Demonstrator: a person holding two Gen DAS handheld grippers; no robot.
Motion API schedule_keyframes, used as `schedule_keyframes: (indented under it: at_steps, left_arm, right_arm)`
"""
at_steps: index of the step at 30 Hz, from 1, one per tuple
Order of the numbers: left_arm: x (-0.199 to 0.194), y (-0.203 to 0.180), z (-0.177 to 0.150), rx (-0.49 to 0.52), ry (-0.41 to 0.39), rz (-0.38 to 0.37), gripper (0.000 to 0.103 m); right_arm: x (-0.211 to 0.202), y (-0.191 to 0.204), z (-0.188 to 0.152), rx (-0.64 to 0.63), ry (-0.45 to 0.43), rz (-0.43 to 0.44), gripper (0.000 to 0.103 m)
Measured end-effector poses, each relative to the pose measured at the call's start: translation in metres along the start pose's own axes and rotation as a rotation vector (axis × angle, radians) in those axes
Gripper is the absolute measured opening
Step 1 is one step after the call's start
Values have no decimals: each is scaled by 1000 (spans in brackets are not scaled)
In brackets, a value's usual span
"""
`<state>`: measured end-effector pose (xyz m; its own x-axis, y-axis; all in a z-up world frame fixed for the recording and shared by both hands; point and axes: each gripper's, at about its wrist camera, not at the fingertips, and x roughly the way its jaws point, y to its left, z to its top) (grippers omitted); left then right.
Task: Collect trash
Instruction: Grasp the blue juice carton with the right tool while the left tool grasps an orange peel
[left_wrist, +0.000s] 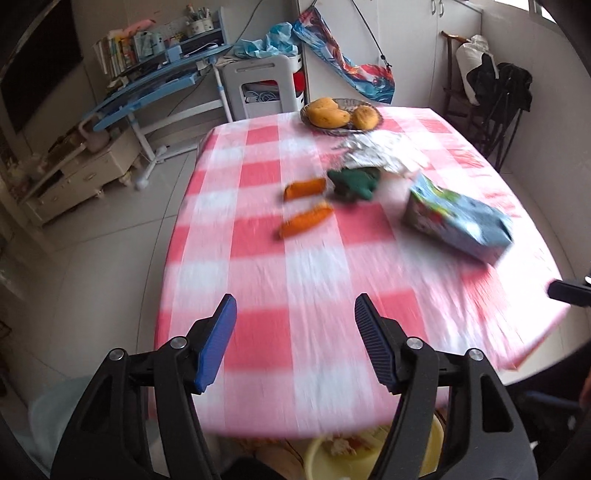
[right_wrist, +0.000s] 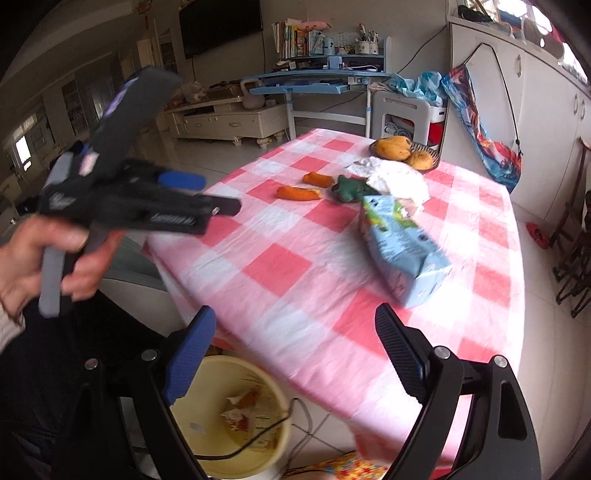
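— Both grippers are hanging over the near edge of the table (right_wrist: 295, 280), and neither is carrying anything. The left gripper (left_wrist: 295, 339) is standing spread, nothing between its pads. The right gripper (right_wrist: 295, 354) is spread wide too, jaws empty.

— Where's the trash sitting?

— The carton (right_wrist: 402, 251) is lying on its side right of the table's middle, open end pointing away from us. Beyond it, the crumpled wrapper (right_wrist: 395, 177) is touching its far end. The two orange peels (right_wrist: 299, 192) are lying left of the carton, and a green scrap (right_wrist: 347, 188) is sitting between the peels and the wrapper.

— And the bucket?

— The yellow bucket (right_wrist: 229, 424) is standing on the floor below the table's near edge, with a few scraps already lying in it.

— What's worrying you?

— A cable (right_wrist: 258, 435) is drooping across the bucket's rim; I'd say a gripper dipping in could be snagging it. The carton is looking too broad for an easy pinch, so gripping it flat could be sending it sliding, or spilling whatever is left inside through that open end. The bowl (right_wrist: 430, 149) of mangoes is sitting just beyond the wrapper, so a careless reach could be knocking it. And the two grippers are working close together; they could be colliding over the carton.
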<state>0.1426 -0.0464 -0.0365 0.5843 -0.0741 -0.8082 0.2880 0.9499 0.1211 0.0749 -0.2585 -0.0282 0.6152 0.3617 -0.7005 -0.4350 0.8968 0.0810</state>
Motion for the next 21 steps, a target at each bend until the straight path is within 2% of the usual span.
schedule_keyframes:
  at_steps: [9, 21]
  left_arm:
    - [69, 2, 55, 32, 52, 17, 64]
    - [111, -6, 68, 69, 102, 29, 64]
  right_arm:
    - [34, -41, 30, -36, 44, -65, 84]
    - [62, -57, 45, -43, 70, -70, 84]
